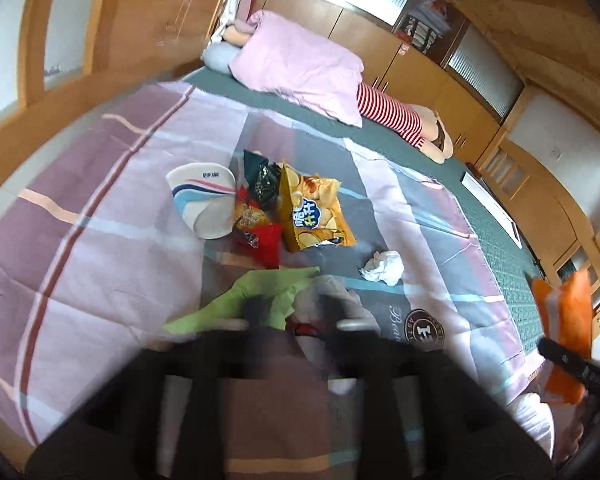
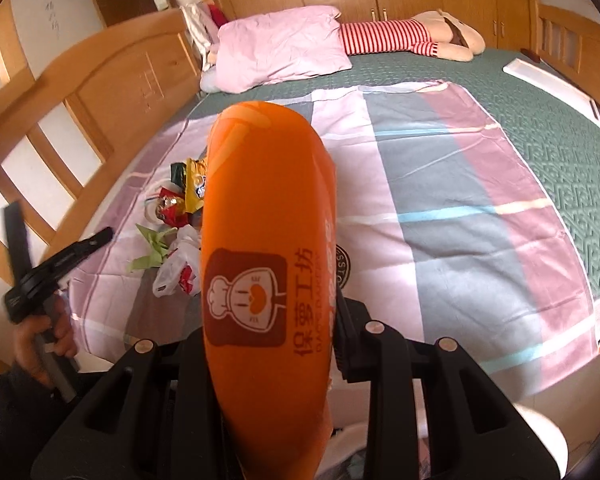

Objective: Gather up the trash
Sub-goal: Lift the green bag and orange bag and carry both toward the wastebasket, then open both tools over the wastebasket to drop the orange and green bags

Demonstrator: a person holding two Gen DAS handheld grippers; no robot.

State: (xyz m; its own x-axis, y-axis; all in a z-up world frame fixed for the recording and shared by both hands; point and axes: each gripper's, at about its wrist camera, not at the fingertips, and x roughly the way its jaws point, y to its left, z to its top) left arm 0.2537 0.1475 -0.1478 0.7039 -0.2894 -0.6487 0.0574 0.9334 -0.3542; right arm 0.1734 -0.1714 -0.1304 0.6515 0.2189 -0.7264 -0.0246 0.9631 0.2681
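Trash lies on a striped bedsheet [image 1: 100,208]: a yellow chip bag [image 1: 314,212], a red wrapper [image 1: 262,242], a dark wrapper [image 1: 262,178], a white paper bowl [image 1: 204,204], a crumpled tissue [image 1: 384,267], green paper [image 1: 256,300] and a clear plastic bag [image 1: 332,300]. My left gripper [image 1: 294,314] hovers blurred, jaws apart, over the green paper and plastic bag; it also shows in the right wrist view [image 2: 80,250]. My right gripper [image 2: 268,320] is shut on an orange bakery bag [image 2: 260,240], held upright above the bed's right side, where it also shows in the left wrist view [image 1: 564,320].
A pink pillow [image 1: 296,64] and a striped plush toy [image 1: 400,118] lie at the head of the bed. Wooden cabinets [image 1: 420,68] line the far wall. A wooden bed frame [image 2: 80,92] runs along the left. A white flat object [image 2: 556,88] lies on the green mat.
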